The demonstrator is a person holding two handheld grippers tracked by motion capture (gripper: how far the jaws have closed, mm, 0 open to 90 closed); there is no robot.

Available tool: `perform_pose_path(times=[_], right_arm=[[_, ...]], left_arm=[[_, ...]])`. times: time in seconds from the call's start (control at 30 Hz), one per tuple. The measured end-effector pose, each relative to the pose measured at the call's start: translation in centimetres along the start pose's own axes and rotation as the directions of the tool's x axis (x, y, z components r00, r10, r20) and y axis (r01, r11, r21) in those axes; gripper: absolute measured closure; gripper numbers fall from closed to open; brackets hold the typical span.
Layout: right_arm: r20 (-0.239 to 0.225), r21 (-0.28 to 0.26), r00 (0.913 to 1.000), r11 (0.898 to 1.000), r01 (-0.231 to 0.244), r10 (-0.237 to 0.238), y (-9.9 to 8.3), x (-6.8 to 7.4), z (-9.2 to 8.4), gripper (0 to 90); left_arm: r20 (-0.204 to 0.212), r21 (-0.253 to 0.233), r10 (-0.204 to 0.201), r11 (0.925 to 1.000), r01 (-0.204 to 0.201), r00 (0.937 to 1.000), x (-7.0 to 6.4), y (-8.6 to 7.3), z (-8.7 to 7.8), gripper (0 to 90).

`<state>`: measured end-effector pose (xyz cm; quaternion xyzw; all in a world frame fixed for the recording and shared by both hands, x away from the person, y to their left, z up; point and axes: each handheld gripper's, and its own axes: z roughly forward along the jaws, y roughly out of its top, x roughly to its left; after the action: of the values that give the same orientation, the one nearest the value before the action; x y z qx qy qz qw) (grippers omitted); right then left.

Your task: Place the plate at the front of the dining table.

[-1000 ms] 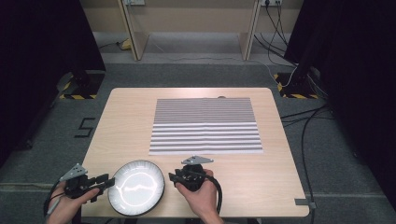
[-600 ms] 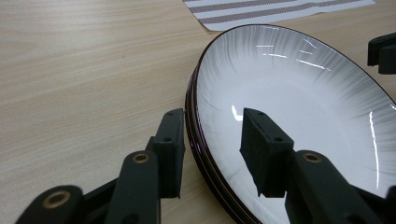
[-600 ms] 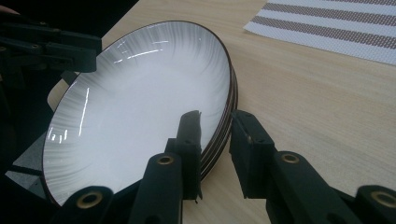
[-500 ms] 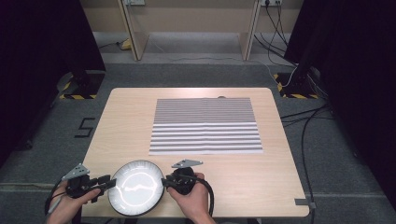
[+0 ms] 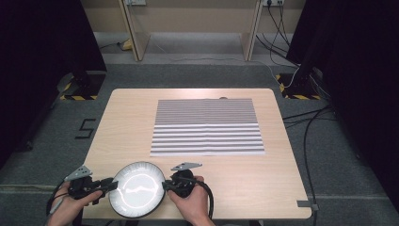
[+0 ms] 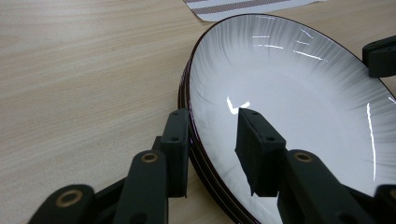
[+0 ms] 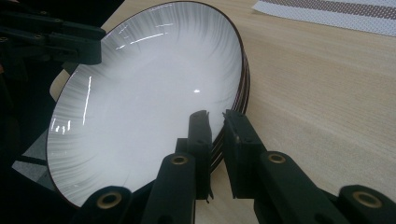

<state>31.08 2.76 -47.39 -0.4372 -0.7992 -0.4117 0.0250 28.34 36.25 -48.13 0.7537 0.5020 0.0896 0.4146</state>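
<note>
Right gripper (image 5: 164, 184), since the earlier frame, has shifted left and been closing, now pinching the plate (image 5: 136, 189) rim; left gripper (image 5: 114, 184) straddles the opposite rim, narrowing, not yet clamped.

Black two-jaw grippers: left gripper (image 5: 109, 184), right gripper (image 5: 165, 184), each topped with a grey three-cornered plate. Brass-ringed pivots, small screws in flat rectangular pads. Black cables trailing near bare forearms.
</note>
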Motion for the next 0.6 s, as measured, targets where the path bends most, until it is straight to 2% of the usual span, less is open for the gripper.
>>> perform_pose_path(times=[0.3,0.57,0.6], right_arm=[[0.028,0.014,0.9996,1.0,-0.009,0.008,0.47,0.32,0.02,86.4],[0.007,0.01,0.9995,0.999,-0.032,0.032,0.32,0.62,0.61,86.1],[0.01,0.016,0.9988,0.999,-0.048,0.048,0.37,0.61,0.75,83.3]], left_arm=[[-0.006,0.034,-0.026,0.9991,0.026,0.9996,0.25,0.08,0.18,67.8],[-0.006,0.048,-0.029,0.9984,0.029,0.9996,0.32,0.1,0.16,69.3],[0.0,0.051,-0.034,0.9981,0.034,0.9994,0.4,0.1,0.12,69.6]])
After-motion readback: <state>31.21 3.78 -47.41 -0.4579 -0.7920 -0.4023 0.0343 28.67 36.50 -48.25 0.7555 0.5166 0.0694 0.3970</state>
